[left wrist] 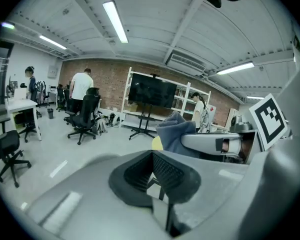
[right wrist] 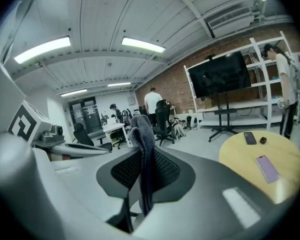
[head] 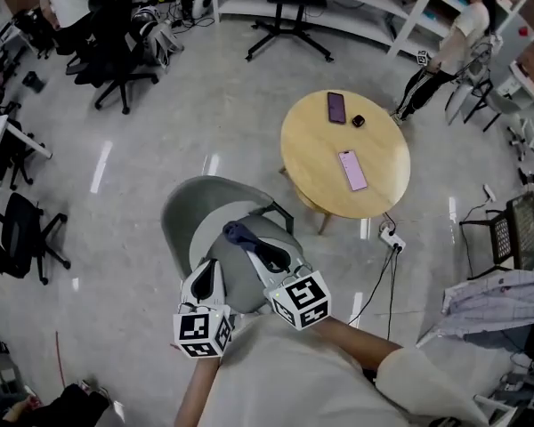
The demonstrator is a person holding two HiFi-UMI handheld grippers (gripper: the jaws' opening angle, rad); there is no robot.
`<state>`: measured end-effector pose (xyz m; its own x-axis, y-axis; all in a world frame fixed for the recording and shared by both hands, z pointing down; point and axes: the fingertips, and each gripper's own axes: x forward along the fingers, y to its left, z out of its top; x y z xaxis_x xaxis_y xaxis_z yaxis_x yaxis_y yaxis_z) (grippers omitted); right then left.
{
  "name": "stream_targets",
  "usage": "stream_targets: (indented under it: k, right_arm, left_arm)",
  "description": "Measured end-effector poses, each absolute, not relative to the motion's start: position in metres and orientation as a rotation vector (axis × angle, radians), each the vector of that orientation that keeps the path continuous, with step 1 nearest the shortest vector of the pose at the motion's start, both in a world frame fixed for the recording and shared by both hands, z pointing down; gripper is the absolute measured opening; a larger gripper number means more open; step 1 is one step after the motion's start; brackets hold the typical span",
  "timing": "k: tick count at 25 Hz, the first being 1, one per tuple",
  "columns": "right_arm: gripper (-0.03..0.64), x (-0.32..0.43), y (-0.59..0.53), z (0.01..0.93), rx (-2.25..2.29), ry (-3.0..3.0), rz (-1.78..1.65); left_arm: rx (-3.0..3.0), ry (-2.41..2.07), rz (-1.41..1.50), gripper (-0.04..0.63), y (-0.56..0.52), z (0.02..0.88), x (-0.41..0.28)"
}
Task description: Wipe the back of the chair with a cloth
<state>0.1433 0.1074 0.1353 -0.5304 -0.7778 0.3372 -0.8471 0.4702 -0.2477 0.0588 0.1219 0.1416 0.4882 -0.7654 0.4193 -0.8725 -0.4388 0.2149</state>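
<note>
The left hand-held gripper (head: 206, 270) hovers over the grey chair (head: 196, 207), its jaws drawn together with nothing between them. Just beside it, the right hand-held gripper (head: 260, 249) is clamped on a dark blue cloth (head: 238, 233), which sticks up past its tips above the chair's seat. Farther right stands a round wooden bench (head: 316, 163) carrying two phones.

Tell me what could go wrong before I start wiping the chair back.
1. The cloth hangs bunched in the right tongs; wiping pressure may pull it out.
2. The chair stands near the round table; a hard push may knock it into the table and jolt the pink phone lying there.
</note>
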Motion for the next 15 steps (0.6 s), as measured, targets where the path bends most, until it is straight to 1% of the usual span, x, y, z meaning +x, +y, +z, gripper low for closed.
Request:
stream_targets:
  k: [8,15]
  right_arm:
    - [0.075,0.152,0.142,0.099,1.472,-2.574,0.497]
    - [0.075,0.150,0.148,0.092,1.514,-2.582,0.480]
  left_arm:
    - [2.418,-1.357,0.286,0.000,0.144,0.100,0.078]
    - [2.435,-1.359,0.283,0.001,0.165,0.098,0.082]
